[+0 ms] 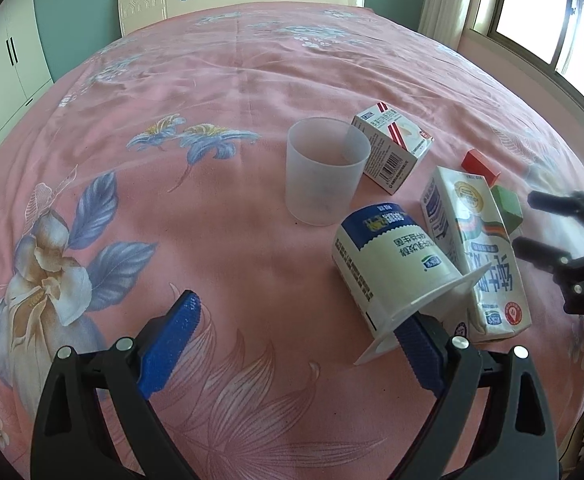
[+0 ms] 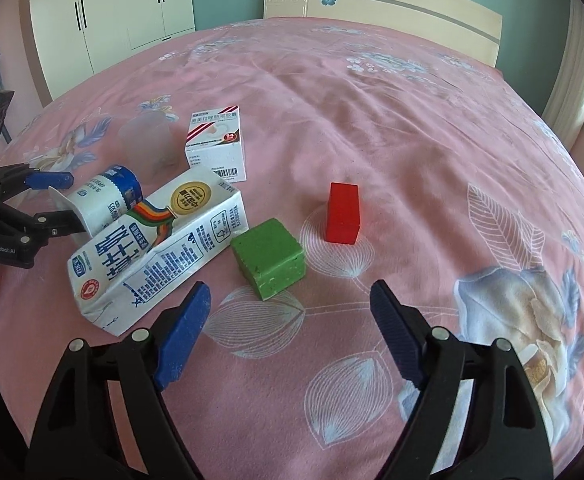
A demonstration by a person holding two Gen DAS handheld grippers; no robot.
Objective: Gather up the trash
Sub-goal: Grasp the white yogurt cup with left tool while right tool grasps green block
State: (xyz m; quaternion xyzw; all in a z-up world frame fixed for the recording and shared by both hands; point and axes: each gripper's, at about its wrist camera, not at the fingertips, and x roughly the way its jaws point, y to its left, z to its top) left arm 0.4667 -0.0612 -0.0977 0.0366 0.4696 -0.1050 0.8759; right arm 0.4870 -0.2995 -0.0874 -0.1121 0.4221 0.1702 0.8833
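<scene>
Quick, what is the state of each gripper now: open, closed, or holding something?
Left gripper: open, holding nothing; its jaws stand at the tipped yogurt cup.
Right gripper: open, empty, above the bedspread.

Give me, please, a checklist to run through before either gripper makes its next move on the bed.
1. Left gripper jaws open, empty: ok.
2. Right gripper jaws open, empty: ok.
3. Yogurt cup centred between the left jaws: not ok; its rim sits far to one side.
4. Milk carton clear of the yogurt cup: cannot tell; they lie close together.
5. Translucent cup upright: ok.
</scene>
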